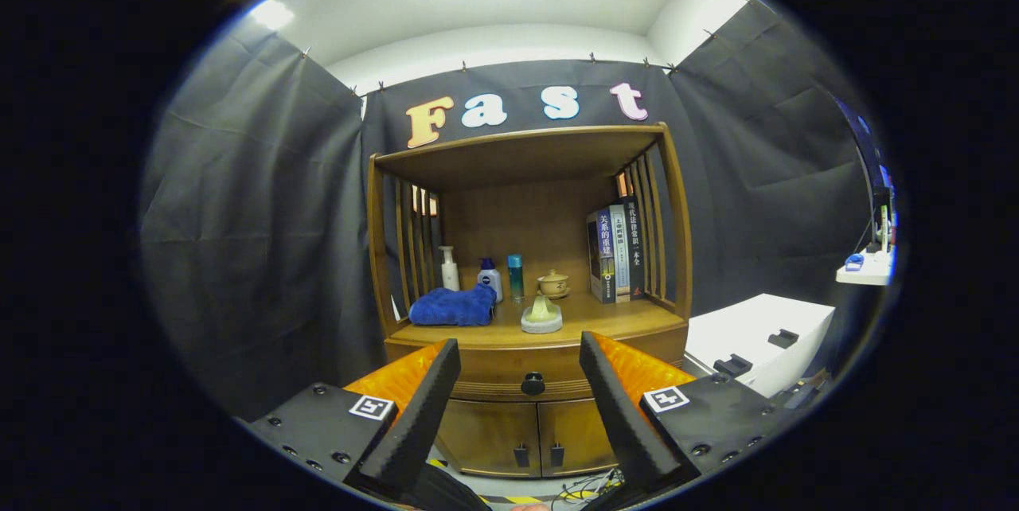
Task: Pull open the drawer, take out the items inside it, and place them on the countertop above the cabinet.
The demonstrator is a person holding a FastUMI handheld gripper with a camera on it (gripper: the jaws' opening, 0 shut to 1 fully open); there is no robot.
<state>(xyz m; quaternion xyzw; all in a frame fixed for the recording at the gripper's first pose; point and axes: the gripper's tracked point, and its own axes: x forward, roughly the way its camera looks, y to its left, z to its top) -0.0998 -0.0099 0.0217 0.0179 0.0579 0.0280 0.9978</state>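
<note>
Wooden cabinet (pixel 529 256) stood against the booth's dark cloth wall, facing the tool (pixel 519 360). The tool's two fingers (pixel 414 415) were spread wide apart and held nothing; the cabinet front showed in the gap between them. The drawer (pixel 509 368) lay just under the tabletop (pixel 621 318), shut, with its dark round knob (pixel 532 384) between the fingertips and beyond them, not touched. Below the drawer were two closed doors (pixel 525 435), each with a small dark handle. What the drawer held could not be told.

On the tabletop, under the cabinet's upper shelf board, a folded blue towel (pixel 452 307) lay at the left. Behind it stood a white pump bottle (pixel 449 268), beside that a white bottle with a blue cap (pixel 489 278) and a slim teal bottle (pixel 516 276). A small lidded tea bowl (pixel 553 283) sat near the middle, and a pale round dish with a cone-shaped piece (pixel 541 315) rested nearer the front edge. Several books (pixel 614 252) stood upright at the right, against the slatted side. A white box (pixel 756 336) stood to the right of the cabinet.
</note>
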